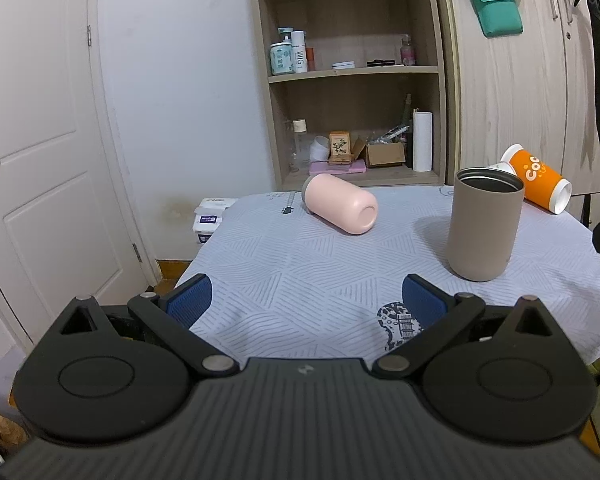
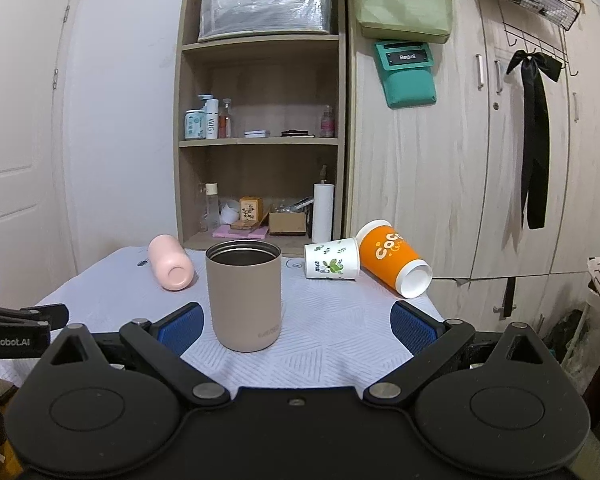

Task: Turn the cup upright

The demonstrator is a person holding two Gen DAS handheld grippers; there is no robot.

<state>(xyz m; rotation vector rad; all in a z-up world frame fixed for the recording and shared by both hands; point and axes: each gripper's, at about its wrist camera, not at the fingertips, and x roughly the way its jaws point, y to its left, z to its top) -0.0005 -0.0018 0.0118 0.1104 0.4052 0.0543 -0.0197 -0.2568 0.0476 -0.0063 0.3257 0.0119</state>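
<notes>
Pink cup (image 1: pixel 340 209), lying on its side at the far left of the table (image 1: pixel 300 280), base turned toward the cameras, mouth toward the shelf unit (image 1: pixel 352 76); it also shows in the right wrist view (image 2: pixel 170 268). Taupe tumbler (image 2: pixel 244 294), upright, open mouth up, near the middle of the table and apart from the pink cup. White leaf-print paper cup (image 2: pixel 332 264), on its side at the far edge, touching or just beside an orange paper cup (image 2: pixel 394 264), also tipped over with its white base toward the camera. Left gripper (image 1: pixel 306 300), jaws spread wide and holding nothing, blue pads over the near part of the cloth, well short of the pink cup. Right gripper (image 2: pixel 296 324), jaws likewise released, with the taupe tumbler standing between and just beyond the fingertips, untouched.
</notes>
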